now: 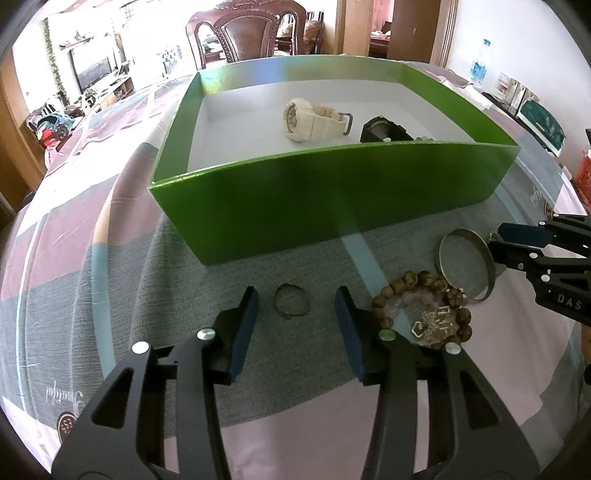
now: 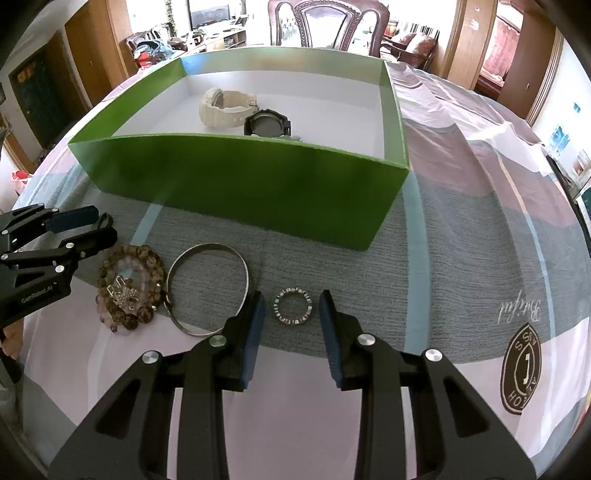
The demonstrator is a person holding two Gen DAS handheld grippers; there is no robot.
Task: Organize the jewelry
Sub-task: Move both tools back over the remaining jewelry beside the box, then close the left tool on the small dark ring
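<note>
My left gripper [image 1: 294,291] is open and tilted down over the cloth. A thin dark ring [image 1: 291,284] lies flat between its blue pads, touching neither. My right gripper [image 2: 291,295] is also open, with a studded ring [image 2: 294,290] lying on the cloth between its fingertips, clear of both pads. A brown beaded bracelet [image 1: 424,280] [image 2: 147,254] with a sparkly brooch and a metal bangle [image 1: 487,264] [image 2: 207,245] lie between the two grippers. The green box [image 1: 332,203] [image 2: 240,177] behind holds a white watch [image 1: 314,120] [image 2: 221,105] and a black watch [image 1: 384,131] [image 2: 267,123].
A striped tablecloth [image 2: 461,240] with an embroidered logo covers the table. A carved wooden chair [image 1: 247,33] stands past the box. A water bottle [image 1: 480,66] and boxes sit at the table's far right. Each gripper shows at the edge of the other's view.
</note>
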